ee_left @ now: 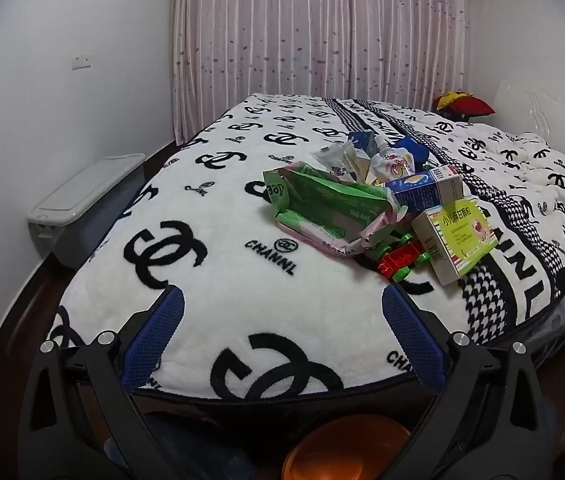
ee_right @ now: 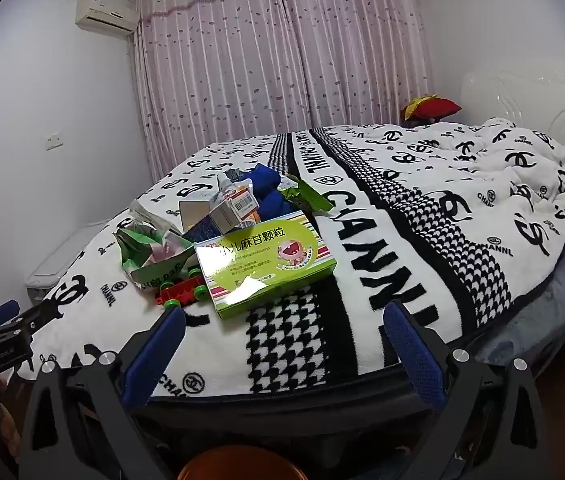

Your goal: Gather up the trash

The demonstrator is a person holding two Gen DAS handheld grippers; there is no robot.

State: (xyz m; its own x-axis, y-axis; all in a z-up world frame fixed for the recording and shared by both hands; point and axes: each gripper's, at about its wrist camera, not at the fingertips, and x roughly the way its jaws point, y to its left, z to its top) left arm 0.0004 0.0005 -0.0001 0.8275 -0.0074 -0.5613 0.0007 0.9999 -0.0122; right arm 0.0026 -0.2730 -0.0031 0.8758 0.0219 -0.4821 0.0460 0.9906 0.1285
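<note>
A heap of trash lies on the bed: a green medicine box (ee_left: pixel 455 236) (ee_right: pixel 266 264), a crumpled green and pink wrapper (ee_left: pixel 330 208) (ee_right: pixel 150 256), a blue carton (ee_left: pixel 426 188) (ee_right: pixel 218 212), a drink pouch (ee_left: pixel 396 164), and a red toy car with green wheels (ee_left: pixel 400 262) (ee_right: pixel 180 290). My left gripper (ee_left: pixel 282 308) stands open over the bed's near edge, short of the heap. Nearer the green box, my right gripper (ee_right: pixel 284 320) is open too, nothing between its fingers. The left gripper (ee_right: pixel 2 320) shows at the far left of the right wrist view.
The bed carries a white blanket with black logos (ee_left: pixel 210 200) (ee_right: pixel 462 216). A grey plastic storage box (ee_left: pixel 82 204) stands on the floor by the left wall. An orange round bin rim (ee_left: pixel 342 456) (ee_right: pixel 238 468) sits below the grippers. A red cushion (ee_right: pixel 434 108) lies at the far end.
</note>
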